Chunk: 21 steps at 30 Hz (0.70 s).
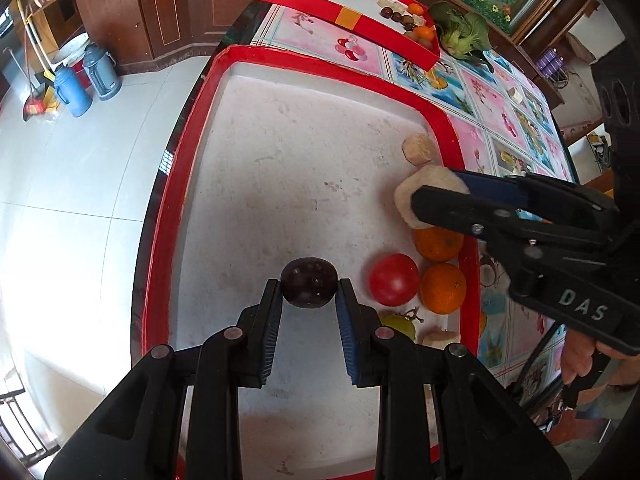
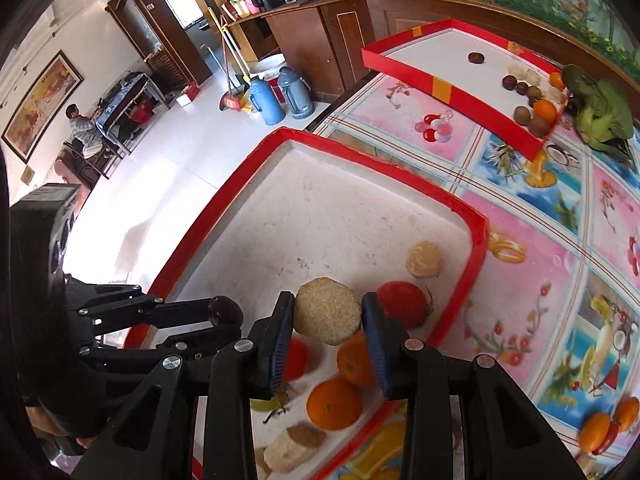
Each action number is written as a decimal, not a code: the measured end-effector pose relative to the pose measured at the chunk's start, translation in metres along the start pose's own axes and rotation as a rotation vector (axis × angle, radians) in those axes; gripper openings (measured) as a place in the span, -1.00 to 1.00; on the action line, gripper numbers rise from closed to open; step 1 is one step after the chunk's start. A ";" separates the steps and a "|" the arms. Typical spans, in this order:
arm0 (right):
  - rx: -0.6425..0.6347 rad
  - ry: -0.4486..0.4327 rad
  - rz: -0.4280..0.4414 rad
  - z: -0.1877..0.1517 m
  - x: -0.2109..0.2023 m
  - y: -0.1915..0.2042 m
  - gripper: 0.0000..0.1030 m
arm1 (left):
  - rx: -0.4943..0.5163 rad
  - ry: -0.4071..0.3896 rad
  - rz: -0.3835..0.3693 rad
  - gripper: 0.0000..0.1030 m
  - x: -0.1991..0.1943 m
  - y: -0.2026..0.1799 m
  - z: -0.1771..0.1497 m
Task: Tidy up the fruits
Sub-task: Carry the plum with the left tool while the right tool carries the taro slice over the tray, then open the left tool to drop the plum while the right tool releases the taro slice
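My left gripper (image 1: pixel 308 286) is shut on a dark purple plum (image 1: pixel 308 282) and holds it above the near red-rimmed tray (image 1: pixel 192 168). It also shows at the left of the right wrist view (image 2: pixel 224 316). My right gripper (image 2: pixel 327 314) is shut on a pale sugarcane chunk (image 2: pixel 327 310), held above the tray's right side; it shows in the left wrist view (image 1: pixel 436 196) too. In the tray lie a tomato (image 1: pixel 394 279), two oranges (image 1: pixel 443 288), green grapes (image 1: pixel 398 325) and another cane chunk (image 1: pixel 419 149).
A second red tray (image 2: pixel 448 88) stands far back with plums, kiwis, an orange and cane pieces. Leafy greens (image 2: pixel 600 116) lie beside it. The table has a flowered cloth (image 2: pixel 560 264). The table edge drops to the floor at left, where thermoses (image 2: pixel 276 100) stand.
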State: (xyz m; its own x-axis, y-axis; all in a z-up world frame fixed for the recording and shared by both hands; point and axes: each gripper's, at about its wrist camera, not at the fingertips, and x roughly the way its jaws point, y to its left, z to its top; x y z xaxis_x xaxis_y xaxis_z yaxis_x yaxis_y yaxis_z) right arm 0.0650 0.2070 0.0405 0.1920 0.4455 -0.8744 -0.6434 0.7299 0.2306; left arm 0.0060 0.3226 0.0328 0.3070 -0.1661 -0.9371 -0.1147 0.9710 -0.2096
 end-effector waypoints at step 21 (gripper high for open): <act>-0.024 0.030 -0.061 -0.006 0.025 0.003 -0.14 | 0.041 0.018 0.001 -0.47 0.007 -0.004 0.003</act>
State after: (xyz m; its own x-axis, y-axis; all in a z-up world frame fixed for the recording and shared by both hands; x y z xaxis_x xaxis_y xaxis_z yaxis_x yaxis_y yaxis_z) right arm 0.0635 0.2168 0.0170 0.2095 0.3848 -0.8989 -0.6488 0.7425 0.1666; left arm 0.0113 0.3176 0.0276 0.2897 -0.1673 -0.9424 -0.0764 0.9774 -0.1970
